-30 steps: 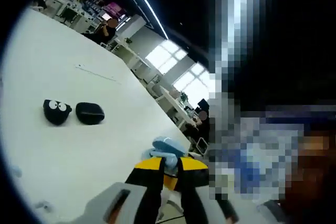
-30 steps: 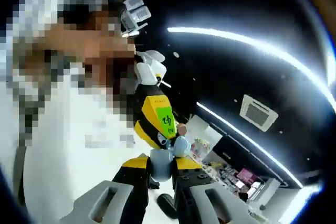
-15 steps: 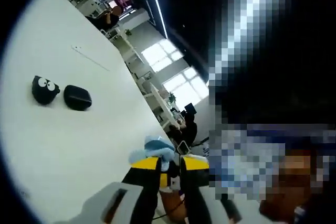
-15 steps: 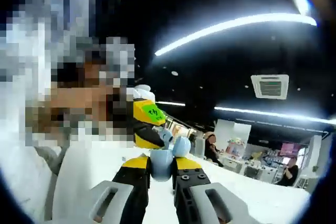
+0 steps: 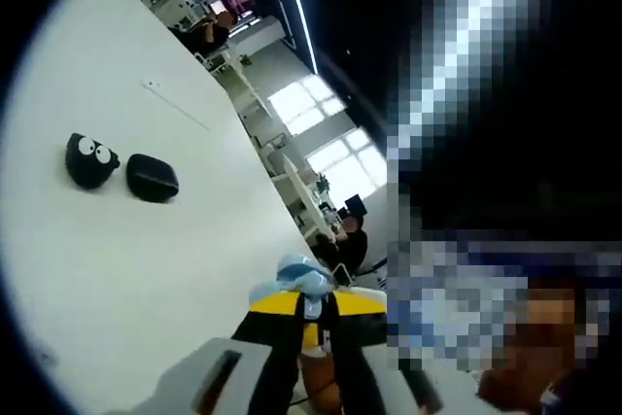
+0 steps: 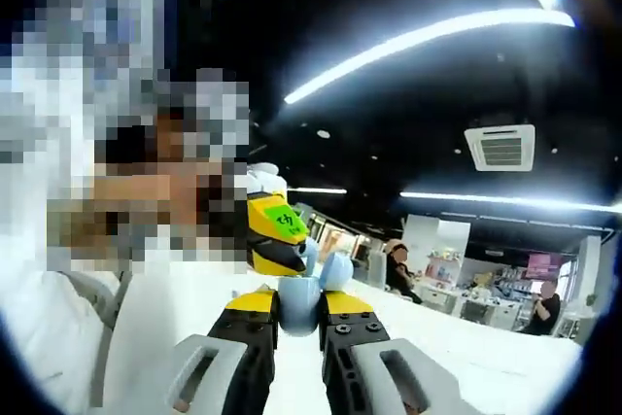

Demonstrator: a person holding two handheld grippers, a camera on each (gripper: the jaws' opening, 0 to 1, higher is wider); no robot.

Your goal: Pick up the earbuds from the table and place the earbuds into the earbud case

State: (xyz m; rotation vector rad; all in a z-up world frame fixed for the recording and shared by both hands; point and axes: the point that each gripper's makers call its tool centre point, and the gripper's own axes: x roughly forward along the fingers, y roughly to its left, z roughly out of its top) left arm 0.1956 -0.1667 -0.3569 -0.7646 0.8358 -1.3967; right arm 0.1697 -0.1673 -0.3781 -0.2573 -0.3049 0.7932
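Both our left gripper (image 5: 309, 313) and right gripper (image 6: 297, 313) sit pressed together; the earbud case (image 5: 153, 178) looks light, smooth, slippery, so we'd pinch its flanks

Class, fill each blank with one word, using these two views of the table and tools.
The table is ___. Beside the case lies a black blob with two white ___. In the right gripper view, the left tool bears a ___ sticker.
Missing words: white; eyes; green.
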